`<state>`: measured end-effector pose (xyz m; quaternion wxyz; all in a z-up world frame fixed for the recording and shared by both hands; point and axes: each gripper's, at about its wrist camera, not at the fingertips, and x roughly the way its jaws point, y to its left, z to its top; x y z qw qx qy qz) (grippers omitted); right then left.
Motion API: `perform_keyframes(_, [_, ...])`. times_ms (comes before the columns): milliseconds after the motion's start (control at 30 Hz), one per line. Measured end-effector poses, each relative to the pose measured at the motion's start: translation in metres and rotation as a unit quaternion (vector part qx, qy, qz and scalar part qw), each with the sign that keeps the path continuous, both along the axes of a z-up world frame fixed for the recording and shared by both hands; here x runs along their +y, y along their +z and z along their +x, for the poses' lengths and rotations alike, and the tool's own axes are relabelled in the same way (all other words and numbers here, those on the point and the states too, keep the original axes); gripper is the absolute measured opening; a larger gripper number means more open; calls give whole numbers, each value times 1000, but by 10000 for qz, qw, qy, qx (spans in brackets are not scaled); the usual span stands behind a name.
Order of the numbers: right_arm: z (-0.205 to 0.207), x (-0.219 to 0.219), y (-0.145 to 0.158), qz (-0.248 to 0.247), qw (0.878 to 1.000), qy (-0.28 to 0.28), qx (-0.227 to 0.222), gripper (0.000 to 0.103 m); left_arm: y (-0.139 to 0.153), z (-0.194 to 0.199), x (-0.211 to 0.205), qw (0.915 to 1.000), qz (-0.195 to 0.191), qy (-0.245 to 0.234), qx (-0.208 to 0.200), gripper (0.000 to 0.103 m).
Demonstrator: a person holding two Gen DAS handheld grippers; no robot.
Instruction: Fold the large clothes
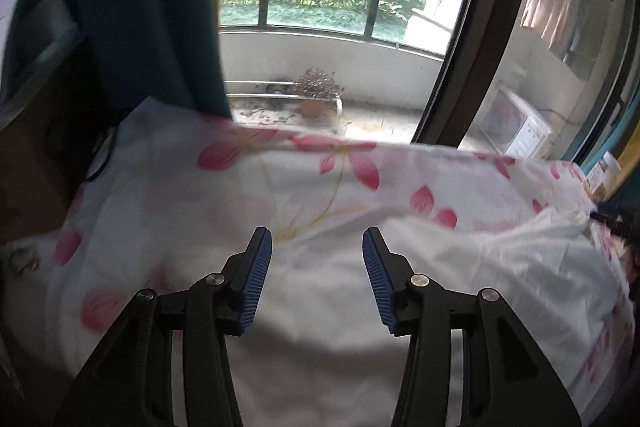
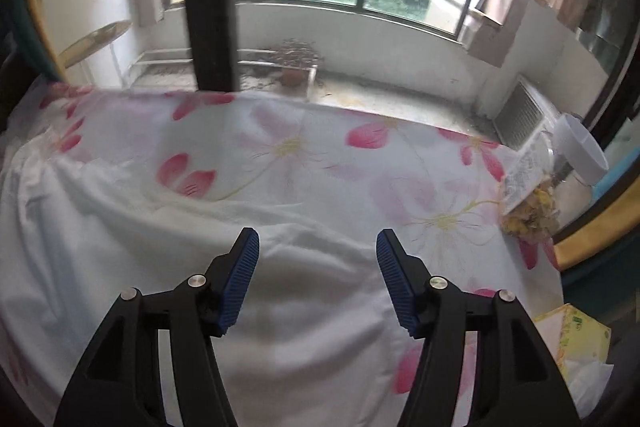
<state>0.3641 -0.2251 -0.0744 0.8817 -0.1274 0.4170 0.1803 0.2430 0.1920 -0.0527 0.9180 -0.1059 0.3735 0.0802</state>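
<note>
My left gripper [image 1: 317,247] and right gripper [image 2: 318,247] both have jaws apart, holding nothing; the white garment [image 2: 304,307] lies below them on the floral sheet [image 2: 280,147].

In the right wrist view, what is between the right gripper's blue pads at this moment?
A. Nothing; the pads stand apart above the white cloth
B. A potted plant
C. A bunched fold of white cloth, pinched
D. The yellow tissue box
A: the right gripper has its blue pads spread wide, with the white cloth lying loose below them, unpinched.
</note>
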Motion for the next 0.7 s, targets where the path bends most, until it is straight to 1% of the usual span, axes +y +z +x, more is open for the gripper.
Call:
perform_keyframes(33, [4,-9,2,126,9998,-131,29,61,-2,-8,0,10000,43,49,60,50])
perform_keyframes(100, [7,-15,1,263,9994,-182,121,61,-7,-18,0,9998,101,127,154,50])
perform_keyframes(267, [-1,-8,-16,179,9992,165,312,60,-25,-43,8,9984,-59,390,415,51])
perform_keyframes(300, [-2,-5,-19,142,9991,224,338,56,-29,-45,8,9979,-89,425,477,51])
perform_keyframes(333, [-3,0,-25,51,9989,301,358,39,-34,-48,10,9972,-130,471,562,51])
perform_keyframes(367, [-3,3,-29,-13,9987,336,373,30,-37,-50,11,9968,-142,497,607,51])
perform_keyframes(433, [-1,6,-28,41,9985,415,342,9,-41,-54,11,9961,-129,540,680,51])
perform_keyframes(500, [2,8,-23,-38,9991,375,210,7,-41,-57,12,9957,-123,573,713,51])
perform_keyframes(533, [6,6,-19,6,9994,312,150,6,-40,-59,13,9956,-104,591,723,51])
perform_keyframes(700, [25,-3,-9,88,9999,-55,-4,5,-40,-65,16,9939,33,725,829,51])
